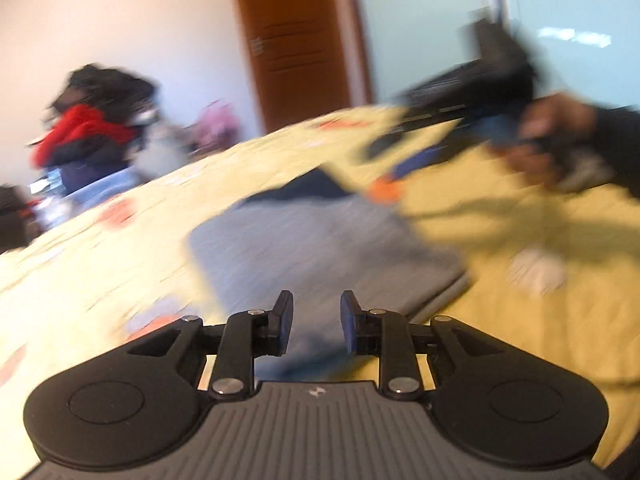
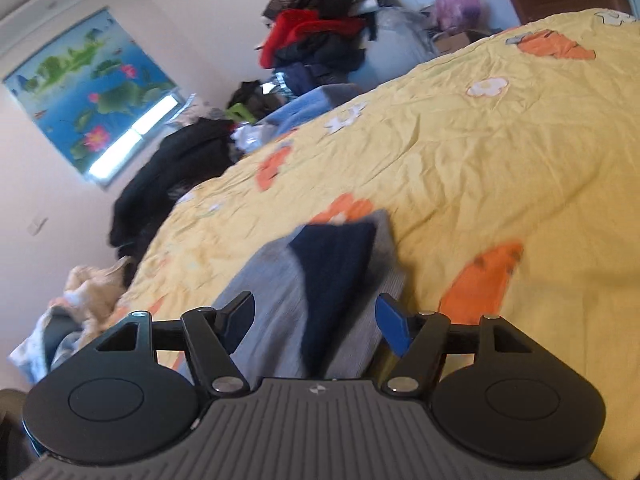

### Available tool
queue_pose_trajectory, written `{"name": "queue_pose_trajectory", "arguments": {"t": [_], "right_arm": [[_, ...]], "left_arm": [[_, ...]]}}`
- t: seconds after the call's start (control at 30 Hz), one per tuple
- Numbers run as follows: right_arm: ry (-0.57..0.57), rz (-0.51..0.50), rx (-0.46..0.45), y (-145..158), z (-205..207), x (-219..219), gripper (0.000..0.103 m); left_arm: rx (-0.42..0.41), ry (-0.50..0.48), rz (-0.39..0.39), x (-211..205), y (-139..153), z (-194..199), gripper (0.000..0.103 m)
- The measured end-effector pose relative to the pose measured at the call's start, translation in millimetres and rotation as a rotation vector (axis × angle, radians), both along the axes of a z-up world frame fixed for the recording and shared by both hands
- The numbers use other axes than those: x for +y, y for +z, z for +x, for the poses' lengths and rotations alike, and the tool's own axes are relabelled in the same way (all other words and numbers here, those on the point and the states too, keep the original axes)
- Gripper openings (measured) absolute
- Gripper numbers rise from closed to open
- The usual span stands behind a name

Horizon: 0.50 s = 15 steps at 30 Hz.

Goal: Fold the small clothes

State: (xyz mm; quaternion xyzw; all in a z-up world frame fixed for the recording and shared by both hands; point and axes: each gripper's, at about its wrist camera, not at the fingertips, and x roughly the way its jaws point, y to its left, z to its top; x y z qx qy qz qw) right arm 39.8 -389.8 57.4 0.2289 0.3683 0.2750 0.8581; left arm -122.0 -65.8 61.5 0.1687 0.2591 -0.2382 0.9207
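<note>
A small grey garment with a navy part lies flat on the yellow flowered bedspread. My left gripper hovers over its near edge, jaws a narrow gap apart, nothing pinched between the pads. My right gripper stands wide open with the garment's navy part lying below and between its fingers, the pads off the cloth. In the left wrist view the right gripper shows blurred at the garment's far right corner, held by a person's hand.
A tall heap of red and black clothes stands beyond the bed's far side, with a pink bag beside it. Dark clothing and a cream cloth lie off the bed's left edge. A brown door is behind.
</note>
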Motion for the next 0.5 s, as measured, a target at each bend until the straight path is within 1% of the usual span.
{"name": "queue_pose_trajectory", "arguments": {"t": [0.07,0.13,0.17,0.23,0.3,0.33,0.37,0.43,0.5], "right_arm": [[0.028,-0.053,-0.004,-1,-23,7,0.067],[0.03,-0.108,-0.031,-1,-37,16,0.062],[0.029,-0.129,-0.046,-2,-41,20,0.057],[0.041,-0.144,-0.031,-5,-41,28,0.056],[0.054,-0.151,-0.018,-8,-39,36,0.056],[0.068,-0.158,-0.022,-8,-39,41,0.056],[0.085,-0.164,-0.024,-8,-39,46,0.056],[0.104,-0.175,-0.016,-10,-38,53,0.056],[0.108,-0.191,0.009,-17,-33,59,0.048]], "left_arm": [[0.054,0.038,0.011,15,-7,-2,0.025],[0.098,0.073,0.029,22,-17,-2,0.025],[0.11,0.088,0.029,25,-21,-1,0.025],[0.128,0.115,0.014,24,-28,5,0.025],[0.133,0.119,-0.01,22,-30,9,0.025],[0.135,0.123,-0.017,24,-37,15,0.025],[0.131,0.129,-0.031,26,-33,14,0.025],[0.126,0.144,-0.064,23,-35,21,0.025],[0.126,0.158,-0.071,19,-37,28,0.025]]}}
